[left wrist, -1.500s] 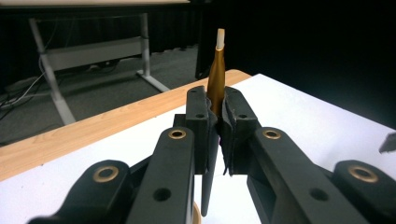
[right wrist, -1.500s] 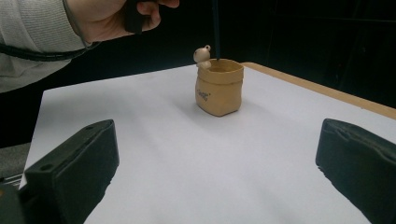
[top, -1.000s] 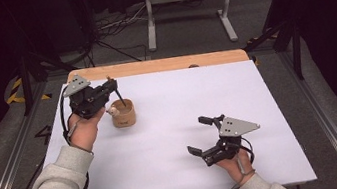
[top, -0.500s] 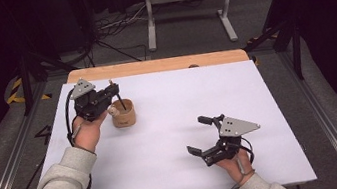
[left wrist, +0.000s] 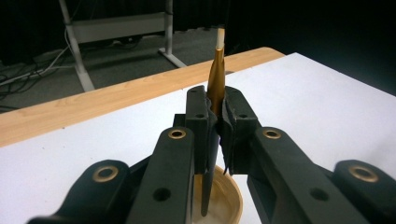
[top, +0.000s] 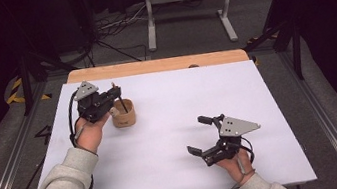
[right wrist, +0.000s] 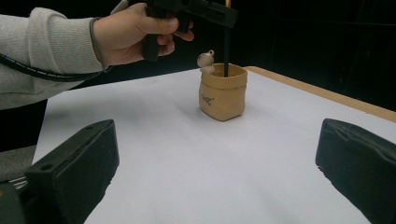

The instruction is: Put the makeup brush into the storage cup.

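Note:
A small tan sack-shaped pot (top: 123, 114) with a tiny figure on its rim stands on the white table top (top: 176, 123), left of centre. My left gripper (top: 115, 93) hovers right above it, shut on a thin pen (left wrist: 215, 84) with a gold barrel and a pale tip. The pen stands upright and its dark lower end reaches down into the pot (left wrist: 219, 200). From the right gripper view, the pot (right wrist: 222, 92) and the pen (right wrist: 226, 44) appear ahead. My right gripper (top: 203, 135) is held open near the front right of the table, nothing between its fingers (right wrist: 74, 168).
A bare wooden strip (top: 152, 66) runs along the table's far edge. Beyond it stand a metal frame (top: 188, 0) and loose cables on a dark floor. Rails flank the table on both sides.
The left gripper has shifted slightly toward the pot with the pen, lowering it into the pot. The right gripper has stayed where it was.

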Action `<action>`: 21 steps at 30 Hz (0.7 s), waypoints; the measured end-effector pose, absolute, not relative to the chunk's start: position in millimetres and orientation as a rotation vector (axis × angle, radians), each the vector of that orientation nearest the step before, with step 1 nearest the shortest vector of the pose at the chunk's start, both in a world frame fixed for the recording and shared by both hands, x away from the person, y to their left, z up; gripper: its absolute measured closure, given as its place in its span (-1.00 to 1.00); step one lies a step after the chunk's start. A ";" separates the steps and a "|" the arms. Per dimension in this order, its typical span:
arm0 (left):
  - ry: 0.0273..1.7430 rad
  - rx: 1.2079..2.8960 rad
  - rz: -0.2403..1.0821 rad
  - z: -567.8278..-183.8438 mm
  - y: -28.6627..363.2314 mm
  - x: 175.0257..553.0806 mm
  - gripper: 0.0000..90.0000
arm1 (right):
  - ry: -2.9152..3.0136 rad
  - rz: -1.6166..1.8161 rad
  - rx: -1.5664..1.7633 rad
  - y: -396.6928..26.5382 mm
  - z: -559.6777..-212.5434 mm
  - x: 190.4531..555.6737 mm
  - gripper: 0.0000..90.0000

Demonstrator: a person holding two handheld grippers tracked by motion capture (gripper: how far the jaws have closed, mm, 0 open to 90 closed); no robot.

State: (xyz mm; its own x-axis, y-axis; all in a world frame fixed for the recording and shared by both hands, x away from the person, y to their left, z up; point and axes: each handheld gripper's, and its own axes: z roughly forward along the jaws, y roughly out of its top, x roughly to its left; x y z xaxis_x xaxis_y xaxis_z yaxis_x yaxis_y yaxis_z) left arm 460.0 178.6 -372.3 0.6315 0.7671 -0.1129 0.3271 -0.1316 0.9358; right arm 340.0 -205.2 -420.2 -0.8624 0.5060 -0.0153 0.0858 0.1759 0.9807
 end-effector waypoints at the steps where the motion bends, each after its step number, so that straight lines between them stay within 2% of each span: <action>1: 0.897 1.723 0.486 -372.7 178.3 460.0 0.83 | 2.121 1.734 0.562 -205.2 -420.2 340.1 -1.00; 14: 0.887 1.710 0.462 -377.6 181.9 458.7 0.78 | 2.110 1.740 0.561 -207.2 -418.4 340.3 -1.00; 15: 0.879 1.703 0.456 -377.2 183.3 458.7 0.65 | 2.110 1.740 0.562 -207.4 -418.4 340.5 -1.00; 16: 0.878 1.693 0.447 -377.0 183.8 458.4 0.30 | 2.109 1.745 0.564 -207.6 -418.4 340.7 -1.00; 17: 0.872 1.686 0.441 -376.2 185.0 458.0 0.30 | 2.109 1.745 0.564 -207.6 -418.4 340.7 -1.00; 18: 0.867 1.676 0.445 -374.9 186.0 457.0 0.21 | 2.108 1.745 0.564 -207.9 -418.1 340.8 -1.00; 21: 0.845 1.673 0.444 -370.2 191.7 454.1 -0.21 | 2.101 1.746 0.562 -209.1 -416.9 341.1 -1.00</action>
